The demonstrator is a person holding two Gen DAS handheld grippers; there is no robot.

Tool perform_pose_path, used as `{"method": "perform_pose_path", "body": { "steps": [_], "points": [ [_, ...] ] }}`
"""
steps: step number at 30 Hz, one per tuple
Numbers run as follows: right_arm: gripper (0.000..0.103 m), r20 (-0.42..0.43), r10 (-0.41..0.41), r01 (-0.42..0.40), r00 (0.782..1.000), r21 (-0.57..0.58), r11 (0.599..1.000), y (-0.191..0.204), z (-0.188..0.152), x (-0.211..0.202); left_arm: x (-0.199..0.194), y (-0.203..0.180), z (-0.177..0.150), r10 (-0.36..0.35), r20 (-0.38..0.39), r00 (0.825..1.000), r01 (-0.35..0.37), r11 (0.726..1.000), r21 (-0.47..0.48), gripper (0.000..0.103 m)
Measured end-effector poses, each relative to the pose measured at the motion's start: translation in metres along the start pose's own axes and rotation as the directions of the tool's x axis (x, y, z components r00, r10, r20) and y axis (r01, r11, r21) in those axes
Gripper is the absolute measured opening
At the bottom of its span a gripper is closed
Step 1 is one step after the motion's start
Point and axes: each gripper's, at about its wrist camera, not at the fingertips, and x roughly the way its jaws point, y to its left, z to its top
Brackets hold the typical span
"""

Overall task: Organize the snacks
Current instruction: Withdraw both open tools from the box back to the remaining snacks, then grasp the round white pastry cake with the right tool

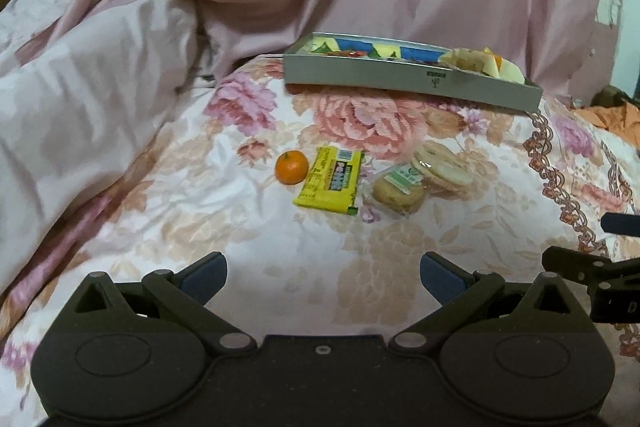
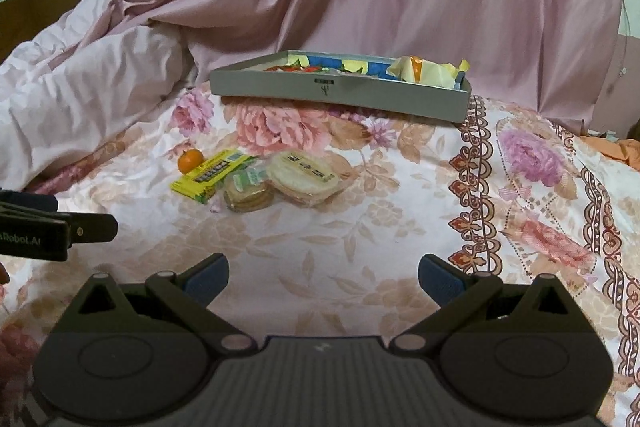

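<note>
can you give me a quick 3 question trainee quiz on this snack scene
1. True or false: the left tool is shut on the orange.
2. Which lies right next to the orange? A) yellow pack B) grey box C) the right tool
3. Fill in: the loose snacks lie on a floral ____.

Key: 1 false, both tools are open and hold nothing. 2 A. 3 bedspread.
</note>
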Motion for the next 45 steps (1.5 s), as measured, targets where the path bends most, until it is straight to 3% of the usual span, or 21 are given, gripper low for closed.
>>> {"method": "perform_pose_path", "body": {
  "steps": [16,29,34,37,45],
  "points": [
    [0.103,-0.014,0.039,-0.041,0.999,-0.162,0.986,-0.006,0.015,0.048,0.054,-0.001,0.015,-0.092,0.016,0.996,0.089,0.987,0.136,0.102],
    [0.103,-0.021,0.216,-0.216,0.976,-0.205,0.955,-0.024,0.046,0.102,0.087,0.002,0.026,-0.165,0.018,0.986,0.159,0.967,0.198,0.102],
    [0.103,-0.035,0.291,-0.290,0.956,-0.250,0.924,-0.023,0.057,0.125,0.097,-0.004,0.034,-0.235,0.018,0.972,0.222,0.939,0.262,0.102],
    [0.103,-0.047,0.337,-0.333,0.940,-0.329,0.884,-0.020,0.066,0.134,0.104,-0.008,0.038,-0.284,0.004,0.959,0.269,0.911,0.314,0.102],
    [0.103,-0.176,0.426,-0.460,0.887,-0.395,0.795,-0.024,0.085,0.162,0.124,-0.014,0.043,-0.359,-0.051,0.932,0.348,0.844,0.408,0.102]
  ]
}}
